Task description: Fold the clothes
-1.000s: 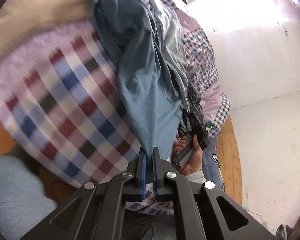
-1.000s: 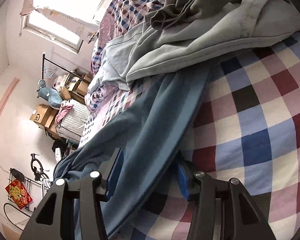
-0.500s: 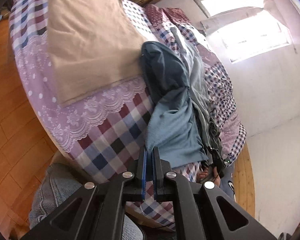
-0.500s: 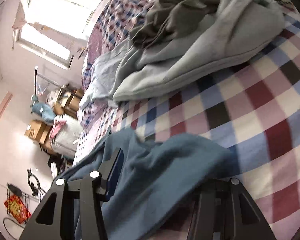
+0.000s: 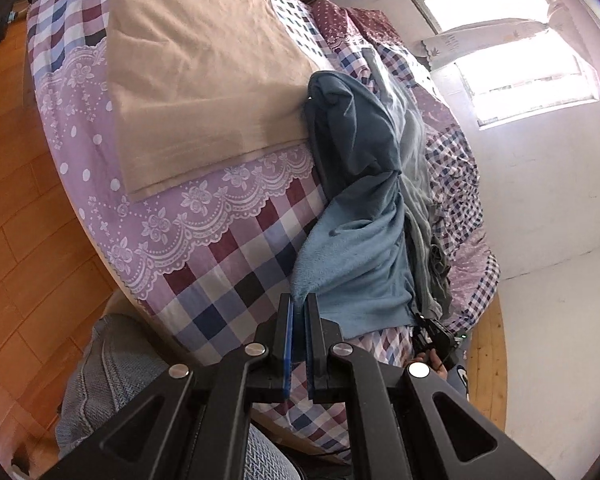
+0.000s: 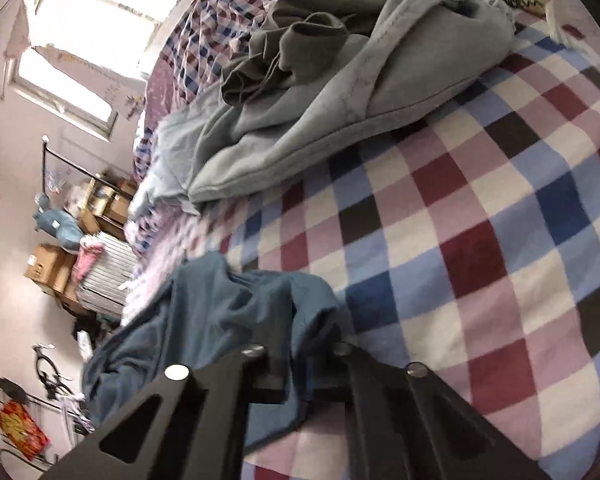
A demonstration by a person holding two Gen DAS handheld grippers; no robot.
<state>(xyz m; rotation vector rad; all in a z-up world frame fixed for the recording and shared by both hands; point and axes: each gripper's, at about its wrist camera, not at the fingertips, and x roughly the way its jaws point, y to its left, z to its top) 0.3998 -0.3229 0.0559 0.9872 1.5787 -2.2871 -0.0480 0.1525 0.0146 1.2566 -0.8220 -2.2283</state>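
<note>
Blue fleece garment (image 5: 364, 240) at centre frame, stretched over the checked bed (image 5: 236, 264); left claw (image 5: 298, 312) and right claw (image 6: 300, 364) each pinch one edge.

**A bright bedroom with a checked bed**

A bed (image 5: 236, 264) with a checked cover in purple, blue and dark red fills most of both views; a lace-pattern band crosses it. A beige blanket (image 5: 196, 64) lies flat on it. The floor (image 5: 16, 184) is of orange-brown wooden boards. The walls (image 5: 548, 200) are white. A window (image 5: 516, 76) gives strong daylight. Cardboard boxes (image 6: 48, 268) are stacked beside the far wall, near a black metal rack (image 6: 72, 168).
</note>
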